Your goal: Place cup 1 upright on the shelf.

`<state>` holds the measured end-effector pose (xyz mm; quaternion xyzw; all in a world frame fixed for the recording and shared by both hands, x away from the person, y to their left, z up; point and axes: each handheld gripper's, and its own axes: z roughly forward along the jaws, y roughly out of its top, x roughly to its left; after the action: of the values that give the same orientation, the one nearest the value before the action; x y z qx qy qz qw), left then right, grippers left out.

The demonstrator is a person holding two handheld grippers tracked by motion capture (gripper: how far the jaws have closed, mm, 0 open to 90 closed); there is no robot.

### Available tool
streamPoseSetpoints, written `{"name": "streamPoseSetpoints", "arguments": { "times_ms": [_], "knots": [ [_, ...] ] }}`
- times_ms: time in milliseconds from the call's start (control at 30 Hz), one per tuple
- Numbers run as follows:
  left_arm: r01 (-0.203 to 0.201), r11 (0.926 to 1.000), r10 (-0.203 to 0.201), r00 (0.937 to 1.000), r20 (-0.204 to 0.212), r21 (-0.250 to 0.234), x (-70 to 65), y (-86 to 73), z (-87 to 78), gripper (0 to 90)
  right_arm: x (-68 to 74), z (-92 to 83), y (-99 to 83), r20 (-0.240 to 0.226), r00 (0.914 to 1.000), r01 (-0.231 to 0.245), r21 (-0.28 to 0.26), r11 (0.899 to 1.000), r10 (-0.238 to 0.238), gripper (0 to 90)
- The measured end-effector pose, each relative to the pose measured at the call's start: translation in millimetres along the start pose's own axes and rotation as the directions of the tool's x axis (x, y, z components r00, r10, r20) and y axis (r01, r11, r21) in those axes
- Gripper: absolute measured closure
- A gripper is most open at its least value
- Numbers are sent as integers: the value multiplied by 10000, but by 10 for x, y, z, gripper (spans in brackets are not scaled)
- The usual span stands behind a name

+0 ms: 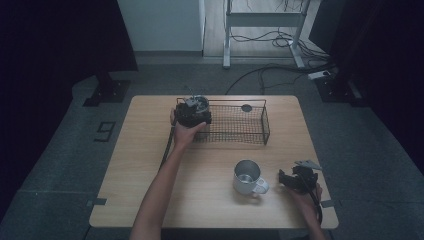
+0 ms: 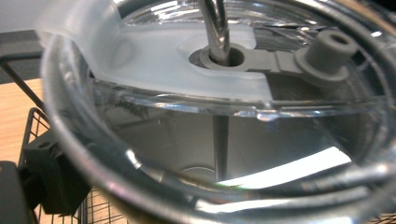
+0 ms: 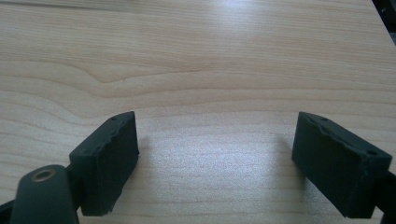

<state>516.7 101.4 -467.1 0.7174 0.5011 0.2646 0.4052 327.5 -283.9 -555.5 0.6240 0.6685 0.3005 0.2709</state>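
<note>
Steel tumbler (image 1: 199, 103) with straw, held by the left hand-held gripper (image 1: 192, 114) at the basket's (image 1: 260, 131) left end, likely for stowing; right hand-held gripper (image 3: 215, 158) rests wide open beside the mug (image 1: 247, 177).

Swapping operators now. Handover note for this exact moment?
Left hand-held gripper: at the wire basket's left end, on a lidded cup with straw; the left gripper view shows the cup close up, but whether the jaws are clamped is unclear.
Right hand-held gripper: open, holding nothing, low over the table near its right front corner.
Mug: upright on the table, just left of the right gripper.
Small dark disc: in the basket.
Left, likely: settle the cup, then the mug.
</note>
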Motion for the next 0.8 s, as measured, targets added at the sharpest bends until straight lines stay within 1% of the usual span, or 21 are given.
{"name": "streamPoseSetpoints", "arguments": {
  "times_ms": [33,133,267,333,433,700,767,800],
  "knots": [
    [-7,10000,7,10000,1,-95,-1,6,-15,17,0,0,0,0,10000,1,0,10000,-1,142],
    [24,9992,-17,9998,178,-392,6,45,-96,21,0,0,0,1,10000,-2,0,10000,2,143],
    [-70,9982,83,9997,223,-589,30,64,-193,28,1,0,0,8,10000,-2,-1,10000,2,143],
    [-164,9979,179,9996,223,-627,31,60,-250,33,1,0,0,7,10000,-2,0,10000,2,142],
    [-467,9962,484,9986,216,-730,27,52,-358,46,1,0,0,6,10000,-2,-2,10000,2,142],
    [-440,9950,470,9984,318,-894,103,-11,-611,53,0,0,0,0,10000,-4,3,10000,4,142],
    [-515,9948,545,9980,325,-883,106,-44,-680,55,-1,0,0,-4,10000,-6,5,10000,6,142],
    [-641,9940,672,9972,328,-882,102,-69,-726,57,-1,0,0,-6,10000,-4,6,10000,4,142]
  ]
}}
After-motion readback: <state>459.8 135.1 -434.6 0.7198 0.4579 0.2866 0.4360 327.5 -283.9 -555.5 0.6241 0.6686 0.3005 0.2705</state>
